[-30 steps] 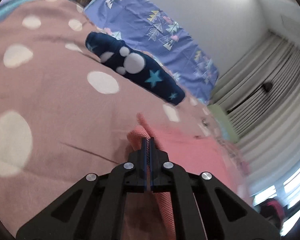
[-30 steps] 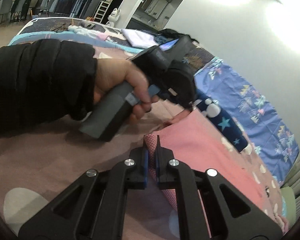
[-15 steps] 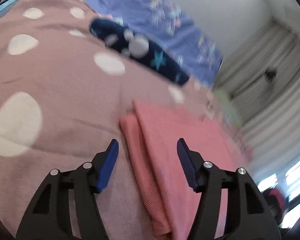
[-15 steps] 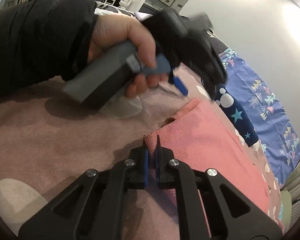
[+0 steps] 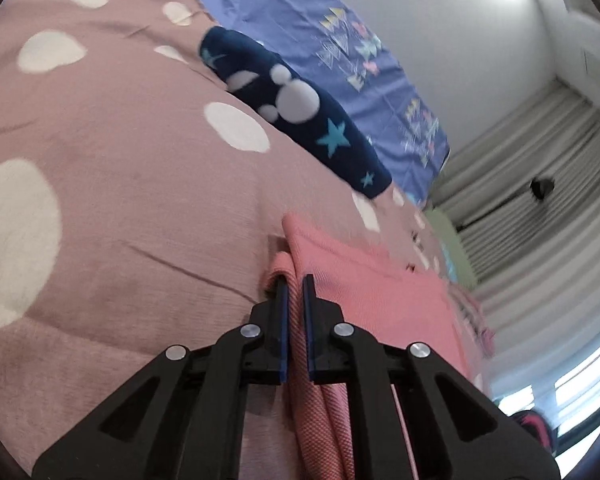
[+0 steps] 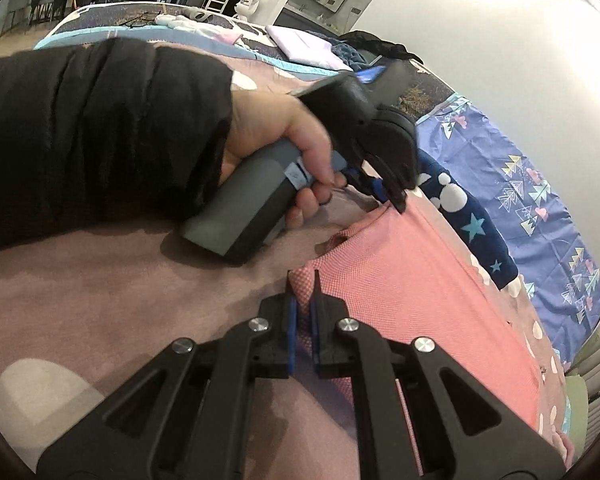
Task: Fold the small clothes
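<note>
A pink garment [image 5: 364,280] lies folded on a mauve polka-dot bedspread [image 5: 120,200]. My left gripper [image 5: 295,280] is shut on the garment's near-left edge, with fabric pinched between the jaws. In the right wrist view the same pink garment [image 6: 412,280] stretches away to the right. My right gripper [image 6: 303,280] is shut on its near corner. The left gripper [image 6: 388,196], held by a hand in a black sleeve, touches the garment's far corner.
A navy garment with white dots and teal stars [image 5: 300,112] lies beyond the pink one. A blue patterned sheet [image 5: 340,52] lies behind it by the wall. Curtains [image 5: 540,184] hang at right. Other clothes [image 6: 300,44] lie at the bed's far end.
My left gripper opened half a second ago, shifted along the pink garment's edge and has shut on it again. My right gripper has kept its hold on the near corner.
</note>
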Demonstrator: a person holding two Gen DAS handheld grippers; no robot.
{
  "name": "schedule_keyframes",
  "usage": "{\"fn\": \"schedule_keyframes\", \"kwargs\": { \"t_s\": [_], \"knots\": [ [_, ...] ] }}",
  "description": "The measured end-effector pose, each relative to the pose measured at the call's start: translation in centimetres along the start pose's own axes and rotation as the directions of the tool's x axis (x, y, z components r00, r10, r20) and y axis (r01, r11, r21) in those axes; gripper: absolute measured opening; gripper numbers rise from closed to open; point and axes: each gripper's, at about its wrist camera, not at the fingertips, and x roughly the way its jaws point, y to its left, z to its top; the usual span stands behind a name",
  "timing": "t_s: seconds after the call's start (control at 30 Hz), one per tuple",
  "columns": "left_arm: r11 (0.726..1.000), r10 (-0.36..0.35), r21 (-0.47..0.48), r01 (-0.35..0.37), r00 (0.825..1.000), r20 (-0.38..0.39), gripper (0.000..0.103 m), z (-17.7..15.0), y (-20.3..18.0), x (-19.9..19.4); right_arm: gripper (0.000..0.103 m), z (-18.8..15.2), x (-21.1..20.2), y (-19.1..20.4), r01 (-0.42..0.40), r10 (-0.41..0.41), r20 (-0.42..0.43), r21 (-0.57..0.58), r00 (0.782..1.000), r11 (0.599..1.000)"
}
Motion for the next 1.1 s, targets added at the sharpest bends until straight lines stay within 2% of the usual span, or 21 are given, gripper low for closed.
{"fn": "schedule_keyframes", "kwargs": {
  "t_s": [0.07,0.13,0.17,0.27,0.37,0.47,0.53,0.63,1.1],
  "knots": [
    [1.000,-0.018,-0.014,0.018,1.000,0.003,0.006,0.0,0.2,0.0,0.012,-0.2,-0.4,-0.3,-0.008,0.008,0.005,0.005,1.000,1.000],
    [1.000,-0.020,-0.010,0.020,1.000,0.001,0.007,0.0,0.0,-0.1,0.037,-0.5,-1.0,-0.3,0.013,-0.013,0.011,-0.006,1.000,1.000],
    [0.999,-0.030,-0.012,0.030,1.000,-0.002,0.007,-0.1,0.0,-0.1,0.039,-0.8,-1.5,0.0,0.040,-0.040,0.012,-0.025,0.999,0.999],
    [0.998,-0.053,-0.018,0.053,0.999,-0.009,0.012,-0.1,0.1,0.1,0.039,-1.7,-1.4,0.7,0.088,-0.090,-0.032,-0.073,0.995,0.993],
    [0.999,-0.036,0.006,0.036,0.999,-0.023,0.016,-0.2,-0.4,0.4,0.039,-2.1,-0.6,0.9,0.136,-0.142,-0.061,-0.092,0.988,0.986],
    [0.998,-0.035,0.045,0.038,0.998,-0.051,0.024,-0.3,-1.0,0.7,0.039,-1.6,0.4,1.0,0.173,-0.181,-0.082,-0.092,0.980,0.981],
    [0.998,-0.033,0.060,0.037,0.997,-0.067,0.026,-0.3,-1.2,1.0,0.032,-1.1,1.2,1.3,0.191,-0.200,-0.089,-0.099,0.976,0.977],
    [0.997,-0.028,0.071,0.035,0.995,-0.091,0.026,-0.2,-1.3,1.5,0.019,-0.6,2.5,1.5,0.195,-0.206,-0.100,-0.113,0.973,0.974],
    [0.995,-0.048,0.077,0.055,0.994,-0.101,0.026,-0.2,-1.3,1.5,0.018,-0.4,3.3,0.7,0.175,-0.185,-0.114,-0.086,0.976,0.981]
  ]
}}
